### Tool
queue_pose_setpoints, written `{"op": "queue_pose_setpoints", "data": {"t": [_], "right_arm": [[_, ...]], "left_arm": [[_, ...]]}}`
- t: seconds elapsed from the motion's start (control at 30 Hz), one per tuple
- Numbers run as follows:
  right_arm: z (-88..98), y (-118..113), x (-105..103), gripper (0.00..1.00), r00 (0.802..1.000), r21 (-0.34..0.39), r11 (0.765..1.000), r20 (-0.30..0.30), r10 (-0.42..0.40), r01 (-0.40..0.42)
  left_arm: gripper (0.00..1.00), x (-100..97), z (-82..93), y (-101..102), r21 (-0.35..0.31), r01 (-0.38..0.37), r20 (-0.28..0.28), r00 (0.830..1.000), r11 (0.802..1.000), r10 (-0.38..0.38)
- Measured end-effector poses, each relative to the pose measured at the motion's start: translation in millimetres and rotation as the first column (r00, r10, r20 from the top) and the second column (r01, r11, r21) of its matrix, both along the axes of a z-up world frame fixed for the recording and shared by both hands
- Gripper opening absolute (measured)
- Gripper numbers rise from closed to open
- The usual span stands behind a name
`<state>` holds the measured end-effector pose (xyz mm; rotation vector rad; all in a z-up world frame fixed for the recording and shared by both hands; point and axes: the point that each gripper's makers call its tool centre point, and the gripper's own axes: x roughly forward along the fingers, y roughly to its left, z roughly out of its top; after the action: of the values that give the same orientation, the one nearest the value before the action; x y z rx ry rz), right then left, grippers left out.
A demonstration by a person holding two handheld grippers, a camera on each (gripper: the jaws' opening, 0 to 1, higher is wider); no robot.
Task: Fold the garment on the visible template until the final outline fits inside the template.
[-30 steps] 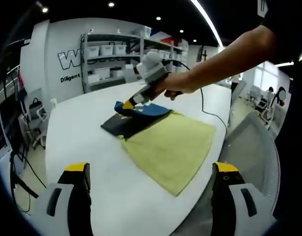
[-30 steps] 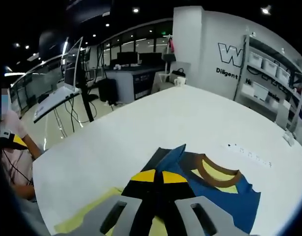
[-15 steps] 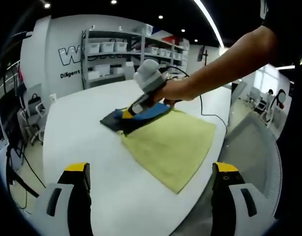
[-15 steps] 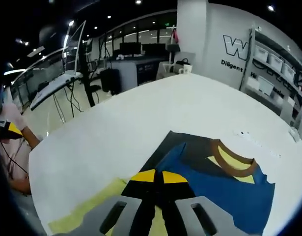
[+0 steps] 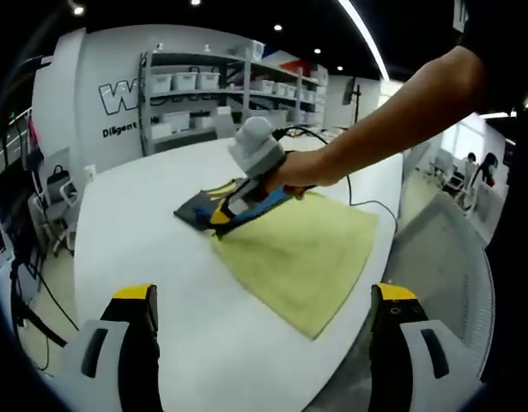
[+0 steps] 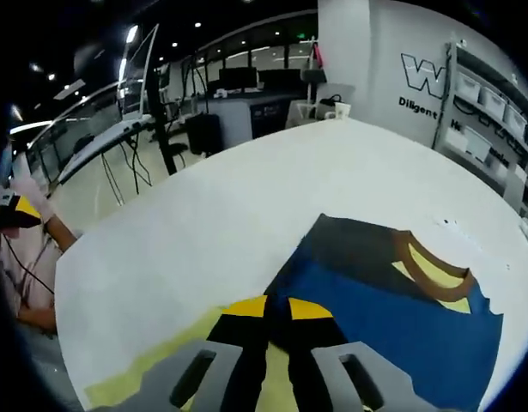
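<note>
A blue and black garment with a brown collar lies on the white table, partly over a yellow-green template. In the left gripper view the garment sits at the template's far-left corner. My right gripper is shut on the garment's dark edge, low over the template. A hand holds this right gripper in the left gripper view. My left gripper hovers open, well short of the template, with nothing between its fingers.
The table's curved edge runs close along the template's right side. A black cable trails over the table behind the arm. Shelving with bins stands at the back. A seated person is off the table's far edge.
My right gripper has come down and toward the template's corner with the garment edge in it. The garment now lies lower and flatter. My left gripper has stayed put.
</note>
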<state>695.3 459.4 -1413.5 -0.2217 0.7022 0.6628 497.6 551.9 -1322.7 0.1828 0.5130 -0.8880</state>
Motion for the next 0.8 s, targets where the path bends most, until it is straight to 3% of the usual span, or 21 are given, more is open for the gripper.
{"op": "queue_pose_setpoints", "data": {"t": [0.07, 0.23, 0.43, 0.5, 0.6, 0.67, 0.73, 0.8], "right_arm": [[-0.2, 3, 0, 0.05, 0.999, -0.015, 0.999, 0.015, 0.029, -0.029], [7.2, 9, 1, 0.29, 0.998, 0.014, 0.998, 0.027, 0.059, -0.059], [-1.3, 16, -16, 0.3, 0.993, 0.021, 0.994, -0.025, 0.112, -0.111], [-5.6, 21, -28, 0.28, 0.989, 0.039, 0.991, -0.074, 0.132, -0.129], [-6.5, 25, -35, 0.28, 0.984, 0.014, 0.986, -0.052, 0.169, -0.168], [-6.8, 29, -43, 0.28, 0.98, 0.051, 0.982, -0.081, 0.184, -0.18], [-8.7, 33, -54, 0.27, 0.973, 0.091, 0.982, -0.147, 0.176, -0.164], [-1.9, 30, -55, 0.27, 0.976, 0.103, 0.981, -0.127, 0.178, -0.165]], "left_arm": [[0.99, -0.2, -0.3, 0, 0.001, 0.001, 0.001, 1.0, 1.0, -0.001], [0.99, -2.1, -2.0, 2, 0.003, 0.01, 0.0, 1.0, 1.0, -0.01], [0.99, -1.3, -1.5, 0, -0.004, 0.015, 0.0, 1.0, 1.0, -0.015], [0.99, -1.5, -1.2, -3, -0.004, 0.023, 0.003, 1.0, 1.0, -0.023], [0.99, -0.9, -0.3, -7, -0.009, 0.03, 0.002, 1.0, 0.999, -0.03], [0.99, -0.2, 0.3, -9, -0.013, 0.033, 0.003, 0.999, 0.999, -0.033], [0.99, 0.4, 0.5, -12, -0.018, 0.035, 0.001, 0.999, 0.999, -0.035], [0.98, 0.5, 0.0, -14, -0.019, 0.042, -0.001, 0.999, 0.999, -0.042]]}}
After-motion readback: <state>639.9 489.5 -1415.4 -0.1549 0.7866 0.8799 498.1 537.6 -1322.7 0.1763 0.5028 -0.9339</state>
